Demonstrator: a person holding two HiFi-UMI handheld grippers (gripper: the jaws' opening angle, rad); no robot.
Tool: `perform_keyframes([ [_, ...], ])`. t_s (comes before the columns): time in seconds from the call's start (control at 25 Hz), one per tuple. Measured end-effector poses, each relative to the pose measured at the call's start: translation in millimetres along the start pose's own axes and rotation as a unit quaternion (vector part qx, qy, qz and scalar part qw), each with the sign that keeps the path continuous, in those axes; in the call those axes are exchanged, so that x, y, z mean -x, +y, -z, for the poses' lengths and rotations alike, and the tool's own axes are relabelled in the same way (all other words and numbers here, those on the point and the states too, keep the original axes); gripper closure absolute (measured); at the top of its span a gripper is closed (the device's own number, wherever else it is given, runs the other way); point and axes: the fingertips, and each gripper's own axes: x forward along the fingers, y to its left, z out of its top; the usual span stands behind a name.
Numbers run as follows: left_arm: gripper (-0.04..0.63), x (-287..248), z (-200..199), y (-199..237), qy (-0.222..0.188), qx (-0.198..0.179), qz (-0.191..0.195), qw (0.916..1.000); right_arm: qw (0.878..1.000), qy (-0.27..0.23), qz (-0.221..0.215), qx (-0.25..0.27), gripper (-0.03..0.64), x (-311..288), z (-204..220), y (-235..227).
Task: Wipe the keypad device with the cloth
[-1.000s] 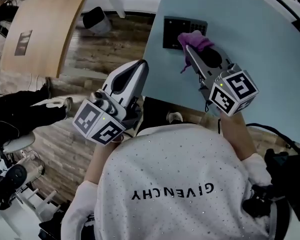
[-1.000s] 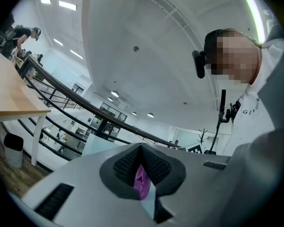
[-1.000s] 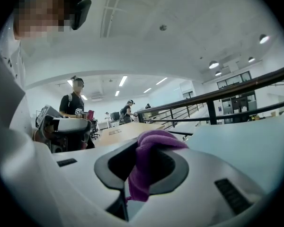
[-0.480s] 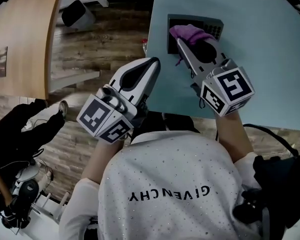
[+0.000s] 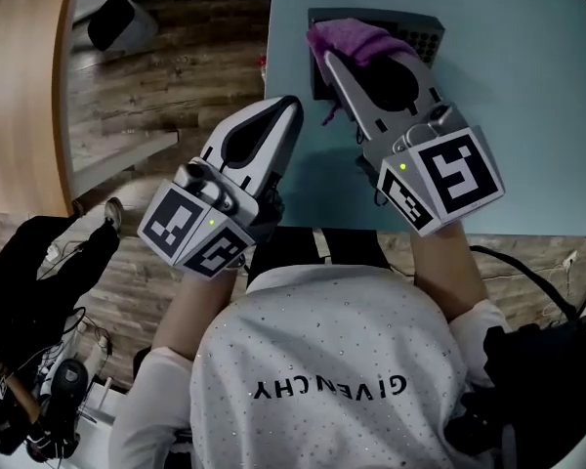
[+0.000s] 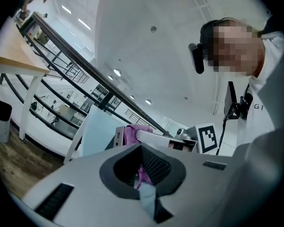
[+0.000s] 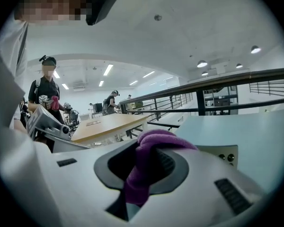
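Note:
A dark grey keypad device [image 5: 420, 35] lies near the far left of the pale blue table [image 5: 527, 115]. My right gripper [image 5: 334, 55] is shut on a purple cloth [image 5: 350, 37], which rests bunched on the device's left part. In the right gripper view the cloth [image 7: 149, 162] fills the jaws and the device's corner [image 7: 225, 156] shows just beyond. My left gripper [image 5: 283, 113] is shut on nothing and hovers over the table's left edge, short of the device. From the left gripper view I see the cloth [image 6: 133, 132] and the device's side [image 6: 118, 137] past the jaws.
A curved wooden table [image 5: 20, 76] stands at the left over plank flooring [image 5: 166, 76], with a dark bin [image 5: 112, 22] behind it. Black bags and gear [image 5: 29, 272] lie at the lower left, and another dark bag [image 5: 537, 379] at the lower right. People [image 7: 47, 98] stand in the background.
My right gripper has dragged the purple cloth leftward across the keypad device. The left gripper has kept its place by the table's left edge. The head camera has shifted.

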Motion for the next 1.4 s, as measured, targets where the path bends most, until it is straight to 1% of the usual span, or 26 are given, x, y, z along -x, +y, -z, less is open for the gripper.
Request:
perform_keyframes([
  [0.12,0.595,-8.7,4.2,-0.3,0.005,0.005,0.010,0.9999,1.000,-0.004,0.024,-0.012,0.549,7.8,2.3,-16.1],
  [0.32,0.595,-21.1,16.1,-8.3,0.018,0.009,0.025,0.9995,0.996,-0.024,0.058,-0.058,0.549,26.6,3.9,-48.0],
  [0.44,0.595,-25.7,25.1,-13.3,0.027,0.014,0.029,0.9991,0.994,-0.035,0.076,-0.074,0.549,40.4,5.6,-64.3],
  [0.64,0.595,-32.5,31.6,-12.4,0.032,0.018,0.025,0.9990,0.990,-0.044,0.104,-0.081,0.549,55.3,7.8,-86.1],
  [0.84,0.595,-34.5,33.9,-5.0,0.025,0.016,0.019,0.9994,0.985,-0.045,0.138,-0.093,0.549,66.2,18.4,-102.8],
  [1.0,0.595,-35.5,35.6,-0.1,0.026,0.008,0.010,0.9996,0.982,-0.045,0.141,-0.114,0.549,69.6,24.7,-109.5],
  [1.2,0.595,-38.3,35.9,-2.2,0.025,0.017,0.013,0.9995,0.977,-0.040,0.160,-0.137,0.549,73.4,28.8,-117.1],
  [1.24,0.595,-39.3,35.2,-1.5,0.024,0.013,0.009,0.9996,0.976,-0.045,0.171,-0.131,0.549,74.2,25.4,-117.6],
  [1.32,0.595,-40.2,32.8,2.6,0.021,-0.008,-0.009,0.9997,0.974,-0.060,0.198,-0.090,0.549,74.9,14.7,-112.4],
  [1.36,0.595,-40.3,31.6,4.6,0.020,-0.021,-0.018,0.9994,0.975,-0.066,0.201,-0.064,0.549,72.8,9.8,-104.4],
  [1.4,0.595,-40.4,30.5,5.3,0.019,-0.029,-0.023,0.9991,0.978,-0.068,0.191,-0.044,0.549,68.0,6.7,-92.4],
])
